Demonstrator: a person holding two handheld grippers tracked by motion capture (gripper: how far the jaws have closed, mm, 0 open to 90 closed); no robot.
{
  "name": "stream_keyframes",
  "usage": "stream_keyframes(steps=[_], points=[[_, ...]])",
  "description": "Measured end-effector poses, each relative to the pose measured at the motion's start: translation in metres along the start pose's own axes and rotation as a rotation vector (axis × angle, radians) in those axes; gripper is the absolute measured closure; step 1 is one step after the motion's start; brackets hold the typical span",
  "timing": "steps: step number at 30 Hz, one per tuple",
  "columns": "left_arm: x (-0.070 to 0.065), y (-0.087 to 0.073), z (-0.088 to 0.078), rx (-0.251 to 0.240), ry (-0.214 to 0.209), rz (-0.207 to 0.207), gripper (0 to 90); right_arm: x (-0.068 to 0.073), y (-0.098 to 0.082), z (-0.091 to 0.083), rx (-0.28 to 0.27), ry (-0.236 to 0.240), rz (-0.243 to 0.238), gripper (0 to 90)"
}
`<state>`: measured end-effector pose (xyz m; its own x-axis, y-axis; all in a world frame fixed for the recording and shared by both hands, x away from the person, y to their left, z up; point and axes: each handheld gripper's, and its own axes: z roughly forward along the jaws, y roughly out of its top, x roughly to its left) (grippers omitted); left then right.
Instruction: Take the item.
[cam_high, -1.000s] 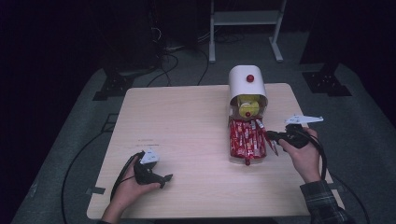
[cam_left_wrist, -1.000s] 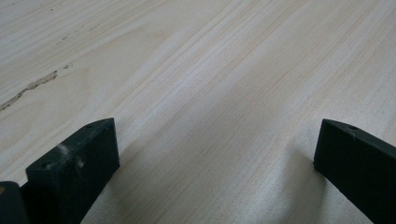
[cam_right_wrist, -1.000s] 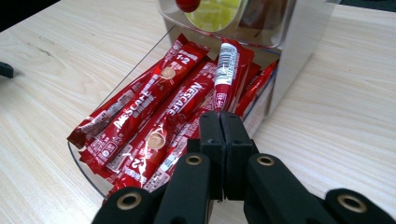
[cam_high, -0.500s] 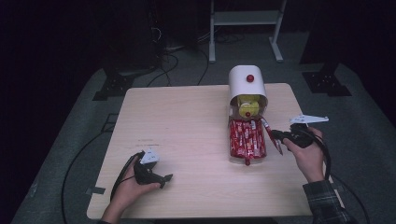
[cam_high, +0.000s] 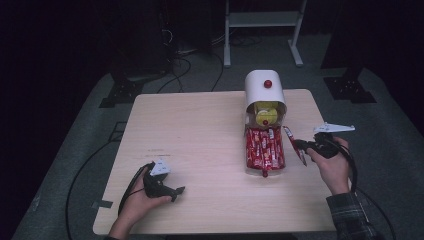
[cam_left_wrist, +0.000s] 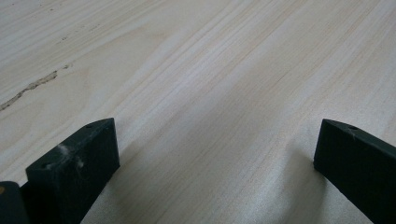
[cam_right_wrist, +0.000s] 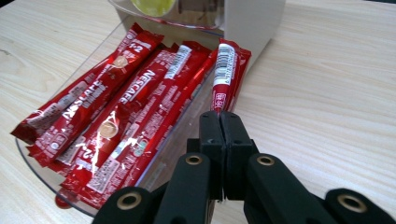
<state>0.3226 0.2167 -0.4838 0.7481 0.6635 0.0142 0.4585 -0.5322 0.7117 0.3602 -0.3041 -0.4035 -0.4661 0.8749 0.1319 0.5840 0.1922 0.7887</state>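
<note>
A white dispenser (cam_high: 257, 86) with a red knob stands at the table's far right, and a clear tray (cam_high: 248, 167) lies in front of it. Several red Nescafe sticks (cam_high: 264, 147) (cam_right_wrist: 116, 112) fill the tray. My right gripper (cam_high: 299, 146) (cam_right_wrist: 219, 119) is just right of the tray, shut on the end of one red stick (cam_high: 289, 134) (cam_right_wrist: 225, 70). That stick points toward the dispenser, beside the tray's right edge. My left gripper (cam_high: 172, 192) (cam_left_wrist: 215, 154) rests on the table near the front left, its jaws wide apart over bare wood.
The light wooden table (cam_high: 200, 130) has a broad bare stretch between the two hands. A yellow item (cam_high: 265, 114) sits in the dispenser's mouth. Dark floor with cables and a white stand's legs (cam_high: 260, 20) lies beyond the far edge.
My right gripper has shifted slightly to the right, away from the tray, with the stick still in it. The left hand has stayed where it was.
</note>
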Motion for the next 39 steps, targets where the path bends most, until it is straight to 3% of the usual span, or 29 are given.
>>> stream_keyframes(steps=[39], points=[[0.0,0.0,0.0,0.0,-0.001,0.0,0.0,-0.031,-0.022,0.016,0.086,-0.065,0.057,88.2]])
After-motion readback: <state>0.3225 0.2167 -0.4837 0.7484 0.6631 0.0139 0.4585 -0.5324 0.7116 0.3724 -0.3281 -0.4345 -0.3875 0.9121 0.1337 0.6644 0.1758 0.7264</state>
